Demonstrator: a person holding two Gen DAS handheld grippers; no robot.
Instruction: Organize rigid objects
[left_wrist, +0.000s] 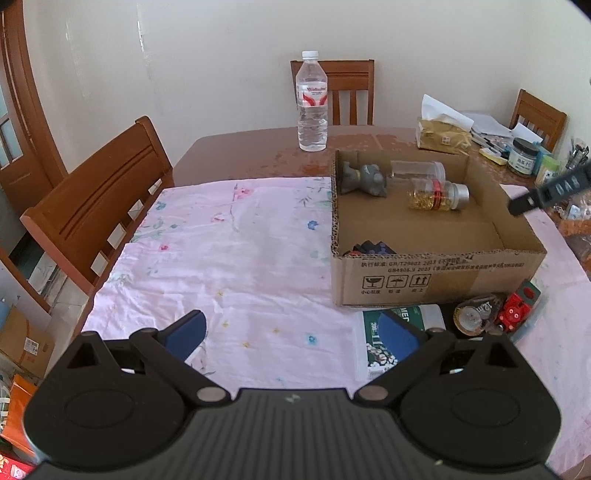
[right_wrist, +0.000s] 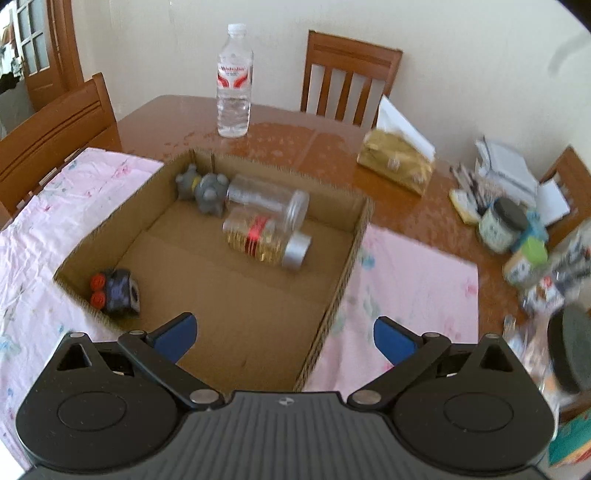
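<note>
An open cardboard box (left_wrist: 436, 273) (right_wrist: 332, 295) sits on a pink cloth. In it lie a grey figurine (left_wrist: 364, 179) (right_wrist: 207, 188), a clear jar (left_wrist: 417, 170) (right_wrist: 266, 197), a gold-filled jar with a silver lid (left_wrist: 437, 194) (right_wrist: 266, 243) and a dark toy with red wheels (left_wrist: 369, 248) (right_wrist: 116, 291). In front of the box lie a green-white box (left_wrist: 373, 343), a round tape disc (left_wrist: 474, 315) and a red toy (left_wrist: 515, 310). My left gripper (left_wrist: 291, 334) is open and empty above the cloth. My right gripper (right_wrist: 284, 336) is open and empty above the box's near edge.
A water bottle (left_wrist: 312, 103) (right_wrist: 234, 81) stands on the bare wooden table behind the box. A tissue pack (left_wrist: 443, 134) (right_wrist: 399, 162) and jars and clutter (right_wrist: 517, 236) lie at the right. Wooden chairs (left_wrist: 99, 199) surround the table.
</note>
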